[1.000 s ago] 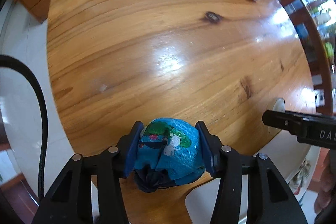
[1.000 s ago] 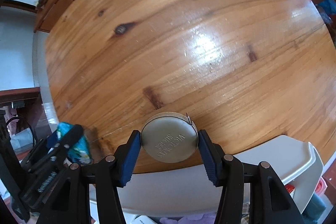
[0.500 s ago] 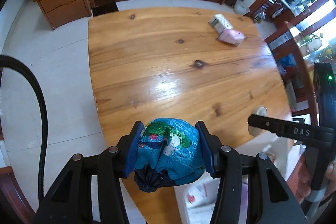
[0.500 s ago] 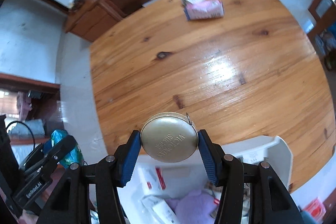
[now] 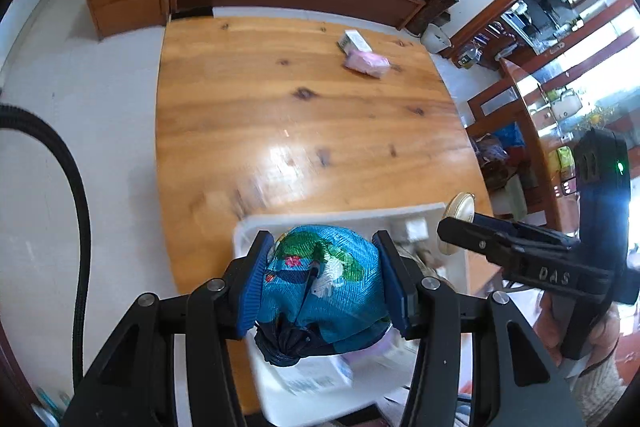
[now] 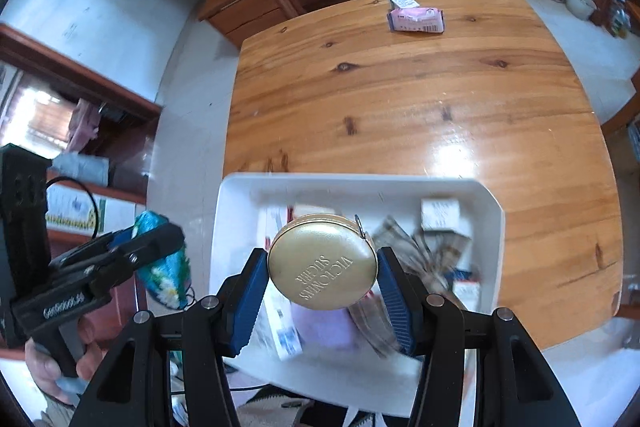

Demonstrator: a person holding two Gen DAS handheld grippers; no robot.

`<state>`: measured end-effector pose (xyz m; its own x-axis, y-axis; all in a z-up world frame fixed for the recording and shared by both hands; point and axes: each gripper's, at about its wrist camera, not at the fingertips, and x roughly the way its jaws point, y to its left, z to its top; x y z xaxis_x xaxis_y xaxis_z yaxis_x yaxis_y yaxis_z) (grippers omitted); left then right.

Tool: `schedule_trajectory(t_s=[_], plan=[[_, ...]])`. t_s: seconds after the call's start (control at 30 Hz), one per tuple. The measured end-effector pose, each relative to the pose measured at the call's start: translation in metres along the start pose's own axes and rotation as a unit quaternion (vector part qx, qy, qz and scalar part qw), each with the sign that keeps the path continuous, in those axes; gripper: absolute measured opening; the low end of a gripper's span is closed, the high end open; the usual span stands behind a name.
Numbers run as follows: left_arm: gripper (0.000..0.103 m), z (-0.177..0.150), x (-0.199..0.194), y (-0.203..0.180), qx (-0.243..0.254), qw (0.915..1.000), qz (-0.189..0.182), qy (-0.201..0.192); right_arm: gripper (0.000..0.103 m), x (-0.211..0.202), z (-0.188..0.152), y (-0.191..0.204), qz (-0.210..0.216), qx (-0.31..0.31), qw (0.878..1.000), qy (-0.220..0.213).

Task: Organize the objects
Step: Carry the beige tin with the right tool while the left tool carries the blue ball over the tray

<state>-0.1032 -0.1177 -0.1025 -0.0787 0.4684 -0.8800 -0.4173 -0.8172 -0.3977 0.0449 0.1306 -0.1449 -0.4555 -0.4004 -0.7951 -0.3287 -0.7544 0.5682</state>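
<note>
Holding: left gripper (image 5: 324, 283), its blue fingers (image 5: 256, 283) clamped on either side of a blue patterned pouch (image 5: 326, 279), drawstring end toward the camera.
Gripping: right gripper (image 6: 322, 287), fingers (image 6: 394, 297) pressed on the rim of a round gold tin (image 6: 322, 261), lid face up with embossed lettering, a small ring at its upper edge.
Key relation: both held things hang above a white tray (image 6: 360, 183) at the near edge of the bench (image 6: 400, 99); the tray's open floor lies straight below and just ahead of each pair of fingers, so the drop looks to be downward rather than outward.
Nearer hand: the right gripper sits over the tray's middle; the left, seen in the right wrist view, hangs off the tray's left side, so it appears to have farther to travel.
Tray contents: a lilac item (image 6: 324, 323), small boxes and patterned paper, all blurred and partly covered by the tin.
Far end of bench: a pink packet (image 6: 416, 21) touching a small white box (image 6: 402, 1), well apart from the tray.
Hidden: the tray's near rim is cut off by the grippers; free floor space beneath the pouch cannot be judged.
</note>
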Motion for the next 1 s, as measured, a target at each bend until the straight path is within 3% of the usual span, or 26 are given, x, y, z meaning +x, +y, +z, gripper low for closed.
schedule_trajectory(t_s=[0.27, 0.5, 0.67, 0.8, 1.0], plan=[[0.055, -0.044, 0.006, -0.044, -0.039, 0.9991, 0.012, -0.013, 0.056, -0.018, -0.025, -0.024, 0.008, -0.013, 1.0, -0.004], [0.055, -0.058, 0.022, -0.07, -0.042, 0.9969, 0.062, -0.026, 0.056, -0.004, -0.025, -0.035, 0.009, -0.006, 1.0, 0.006], [0.055, -0.058, 0.037, -0.068, -0.056, 0.9953, 0.076, -0.019, 0.056, 0.01, -0.022, -0.037, 0.007, 0.004, 1.0, 0.021], [0.055, -0.053, 0.055, -0.065, -0.05, 0.9938, 0.098, -0.018, 0.056, 0.02, -0.016, -0.033, -0.02, -0.013, 0.999, 0.027], [0.057, -0.047, 0.079, -0.054, -0.073, 0.9939, 0.083, 0.004, 0.057, 0.035, -0.01, -0.03, -0.019, -0.019, 0.998, 0.051]])
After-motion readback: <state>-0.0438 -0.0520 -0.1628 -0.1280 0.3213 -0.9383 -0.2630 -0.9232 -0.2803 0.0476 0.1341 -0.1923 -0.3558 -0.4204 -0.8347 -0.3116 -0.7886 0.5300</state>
